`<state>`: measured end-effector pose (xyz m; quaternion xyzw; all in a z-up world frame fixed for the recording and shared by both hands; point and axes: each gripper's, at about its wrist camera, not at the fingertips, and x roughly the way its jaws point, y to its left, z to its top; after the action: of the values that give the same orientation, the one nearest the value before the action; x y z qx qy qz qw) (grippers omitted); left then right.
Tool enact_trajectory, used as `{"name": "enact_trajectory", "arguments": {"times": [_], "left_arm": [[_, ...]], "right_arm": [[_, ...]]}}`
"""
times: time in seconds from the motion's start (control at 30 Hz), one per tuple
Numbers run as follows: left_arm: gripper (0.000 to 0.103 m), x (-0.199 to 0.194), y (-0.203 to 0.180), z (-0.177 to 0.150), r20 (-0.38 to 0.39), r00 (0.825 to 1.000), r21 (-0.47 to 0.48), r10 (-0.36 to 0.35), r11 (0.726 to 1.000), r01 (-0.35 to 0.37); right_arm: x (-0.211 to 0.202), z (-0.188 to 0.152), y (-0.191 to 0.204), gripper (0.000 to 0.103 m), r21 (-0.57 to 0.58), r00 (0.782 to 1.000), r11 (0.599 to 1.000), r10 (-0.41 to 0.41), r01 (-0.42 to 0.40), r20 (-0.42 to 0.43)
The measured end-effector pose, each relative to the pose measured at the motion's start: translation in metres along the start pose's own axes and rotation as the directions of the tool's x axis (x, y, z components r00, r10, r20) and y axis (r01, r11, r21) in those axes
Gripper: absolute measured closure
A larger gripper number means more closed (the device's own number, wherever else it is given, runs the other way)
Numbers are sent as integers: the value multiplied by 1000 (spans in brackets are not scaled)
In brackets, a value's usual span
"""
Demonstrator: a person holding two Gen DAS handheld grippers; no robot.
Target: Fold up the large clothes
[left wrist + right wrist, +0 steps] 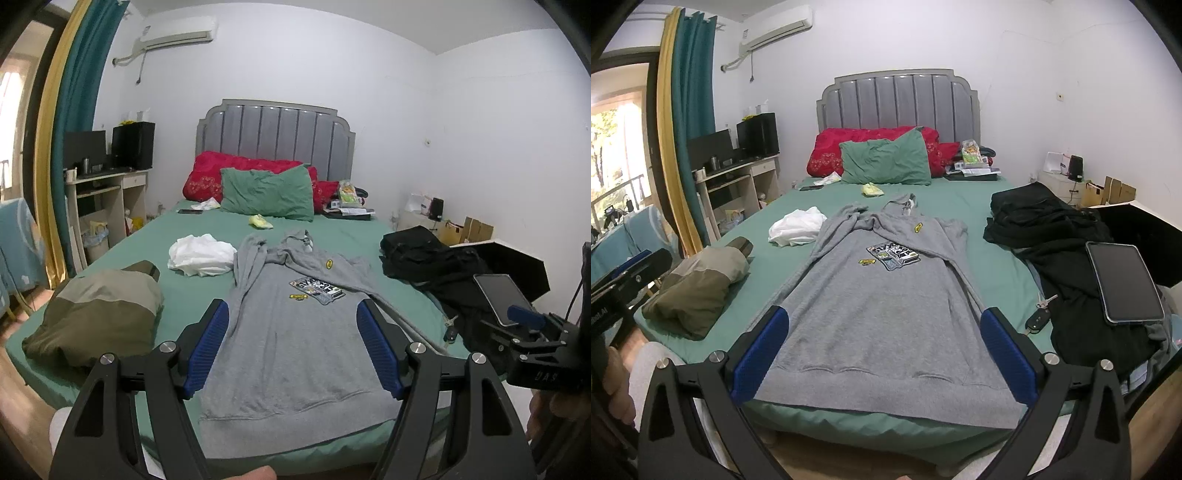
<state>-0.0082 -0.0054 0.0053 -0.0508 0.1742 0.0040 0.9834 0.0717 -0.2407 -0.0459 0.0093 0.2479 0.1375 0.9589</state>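
The grey hoodie (875,302) lies spread flat, front side up, on the green bed (990,221), its hem at the foot edge and its hood toward the pillows; the body is smooth, but no fold is made in it yet. One sleeve runs along its right edge down toward the foot of the bed, and the other is bunched up near the hood; so I judge that the folding of this piece is at its very start, and the sleeves and the body are all left to do.

The left gripper (291,347) hovers above the lower part of the hoodie with its jaws wide apart and nothing between them; the right gripper (882,354) hovers in the same way, also wide apart and empty; neither one touches the cloth.

To the left of the hoodie an olive jacket (698,291) lies in a compact bundle near the bed edge, perhaps already folded, though I cannot be sure; a white garment (796,229) is crumpled just beside the hoodie's shoulder; a heap of black clothes (1045,229) is on the right side, unfolded, with a tablet (1123,280) resting on it and a car key (1039,317) just beside it.

As for containers, I see only a small bin (94,240) with a plastic liner under the desk (107,181); what is inside it is too small to tell.
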Motion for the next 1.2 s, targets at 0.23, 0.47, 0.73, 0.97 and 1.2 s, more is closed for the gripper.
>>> {"name": "enact_trajectory", "arguments": {"times": [0.23, 0.47, 0.73, 0.97, 1.2], "left_arm": [[28, 1, 1, -1, -3, 1000, 2, -23, 1000, 23], [28, -2, 2, -3, 12, 1000, 5, -13, 1000, 13], [28, -4, 3, -5, 15, 1000, 6, -6, 1000, 6], [28, -4, -1, -3, 22, 1000, 12, 6, 1000, -6], [28, -6, 0, -6, 22, 1000, 19, 7, 1000, -7]], "right_arm": [[0, 0, -1, 1, -1, 1000, 1000, 0, 0, -1], [0, 1, 0, 1, 0, 1000, 1000, 0, 0, -1], [-1, 1, -2, 1, 1, 1000, 1000, -1, 1, -1], [-5, 1, -7, 1, 5, 1000, 1000, -2, 2, 2], [-5, 1, -7, 1, 4, 1000, 1000, -2, 2, 1]]}}
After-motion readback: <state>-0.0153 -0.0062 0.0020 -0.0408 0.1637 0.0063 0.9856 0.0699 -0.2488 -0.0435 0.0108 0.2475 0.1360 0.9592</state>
